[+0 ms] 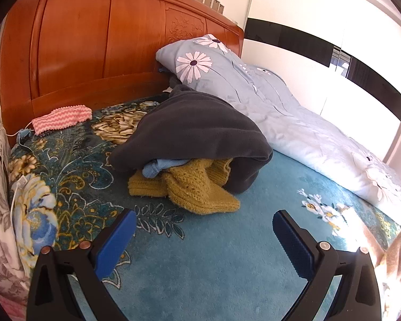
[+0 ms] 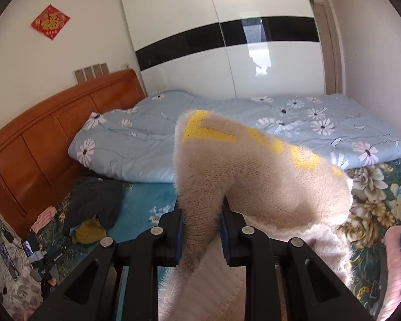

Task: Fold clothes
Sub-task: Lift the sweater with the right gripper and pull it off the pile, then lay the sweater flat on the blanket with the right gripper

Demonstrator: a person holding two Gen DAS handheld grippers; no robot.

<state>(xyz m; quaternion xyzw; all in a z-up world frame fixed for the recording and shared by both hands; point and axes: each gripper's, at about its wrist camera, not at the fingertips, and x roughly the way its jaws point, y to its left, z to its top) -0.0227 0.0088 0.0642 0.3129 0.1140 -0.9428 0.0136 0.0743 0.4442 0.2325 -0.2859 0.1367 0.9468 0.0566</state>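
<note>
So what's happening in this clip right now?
A person is folding clothes on a bed with two handheld grippers. The right gripper is shut on a fuzzy cream sweater with yellow lettering, lifting part of it off the teal floral bedspread. The left gripper is open and empty, hovering over the bedspread. Ahead of it lies an unfolded pile: a dark grey fleece draped over a mustard knit and a light blue garment.
</note>
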